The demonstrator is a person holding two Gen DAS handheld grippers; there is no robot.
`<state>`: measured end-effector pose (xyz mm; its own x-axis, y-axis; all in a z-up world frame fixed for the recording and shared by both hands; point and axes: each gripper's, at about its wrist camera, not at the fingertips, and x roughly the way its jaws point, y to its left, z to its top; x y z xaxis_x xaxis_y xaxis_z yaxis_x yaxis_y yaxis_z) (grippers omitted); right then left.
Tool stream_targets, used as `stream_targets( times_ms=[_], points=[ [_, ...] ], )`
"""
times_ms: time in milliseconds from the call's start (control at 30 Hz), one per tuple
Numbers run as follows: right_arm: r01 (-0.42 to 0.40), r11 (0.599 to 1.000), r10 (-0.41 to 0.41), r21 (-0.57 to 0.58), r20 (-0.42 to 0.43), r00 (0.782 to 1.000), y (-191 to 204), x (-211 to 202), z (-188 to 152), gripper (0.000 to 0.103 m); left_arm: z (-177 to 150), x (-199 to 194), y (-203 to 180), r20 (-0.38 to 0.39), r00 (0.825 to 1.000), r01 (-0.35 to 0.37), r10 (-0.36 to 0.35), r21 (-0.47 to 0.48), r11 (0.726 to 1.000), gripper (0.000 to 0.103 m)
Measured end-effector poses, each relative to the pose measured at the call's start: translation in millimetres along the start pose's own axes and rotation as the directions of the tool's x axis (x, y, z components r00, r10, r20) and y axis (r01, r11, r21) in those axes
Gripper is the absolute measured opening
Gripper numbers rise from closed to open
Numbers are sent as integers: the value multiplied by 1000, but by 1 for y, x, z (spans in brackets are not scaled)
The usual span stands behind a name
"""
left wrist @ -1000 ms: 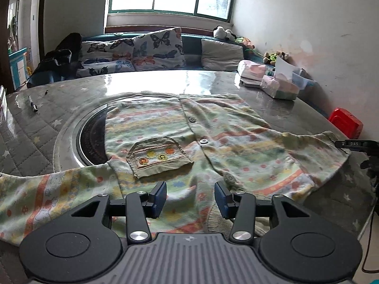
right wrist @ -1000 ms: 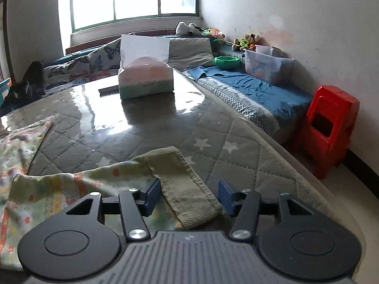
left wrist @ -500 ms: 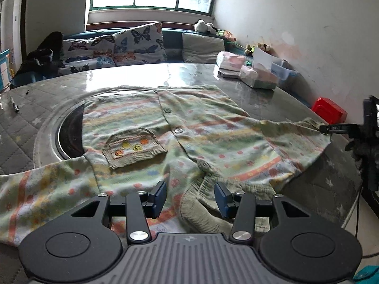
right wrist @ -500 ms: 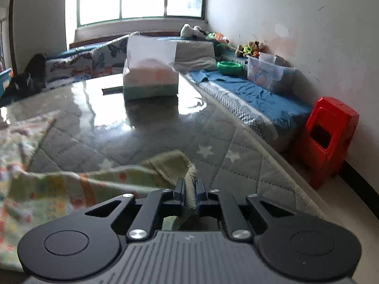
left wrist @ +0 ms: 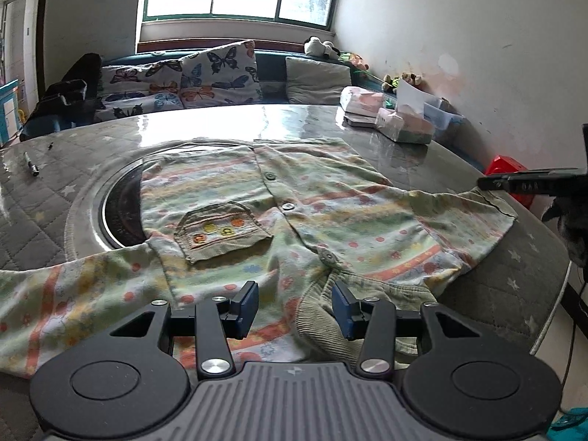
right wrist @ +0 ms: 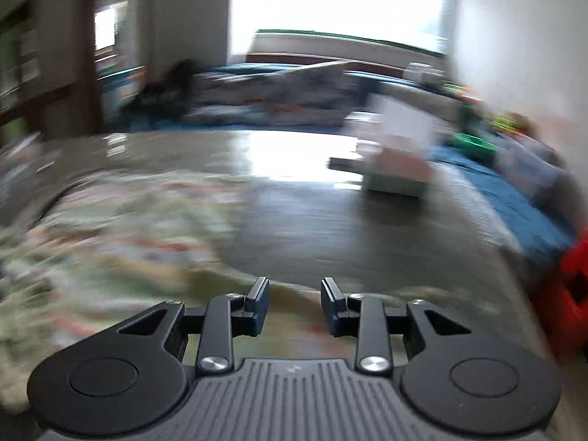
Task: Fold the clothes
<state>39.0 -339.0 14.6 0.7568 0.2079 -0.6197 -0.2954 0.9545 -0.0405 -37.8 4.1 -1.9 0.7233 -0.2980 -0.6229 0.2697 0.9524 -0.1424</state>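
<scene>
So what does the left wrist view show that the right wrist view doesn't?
Left wrist only: the shirt's pocket, its buttons, a pen, the butterfly cushions, the open left claw over the collar, and the right claw's tip at the sleeve.

Right wrist only: the right claw from behind, its jaws just reopened, nothing between them; the blue bedding.

Both: the shirt, the table, the tissue box.
</scene>
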Motion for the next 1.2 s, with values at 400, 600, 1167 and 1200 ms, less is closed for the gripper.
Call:
stream_targets(
  times_ms=[400, 600, 1167, 1200],
  points=[
    [-448, 849, 419, -281, -160, 894, 150, 10, 4, 30, -5, -22, 12, 33, 999, -32, 33, -17, 999, 44],
    [-522, 779, 465, -348, -238, 853, 189, 16, -6, 29, -7, -30, 13, 43, 998, -36, 36, -18, 999, 44],
    [-449, 860, 430, -245, -130, 894, 150, 2, 6, 2, -10, -15, -37, -21, 992, 130, -128, 185, 974, 44],
    [-447, 863, 430, -234, -123, 894, 146, 1, 7, 2, -11, -10, -40, -35, 991, 136, -132, 203, 970, 44]
  ],
)
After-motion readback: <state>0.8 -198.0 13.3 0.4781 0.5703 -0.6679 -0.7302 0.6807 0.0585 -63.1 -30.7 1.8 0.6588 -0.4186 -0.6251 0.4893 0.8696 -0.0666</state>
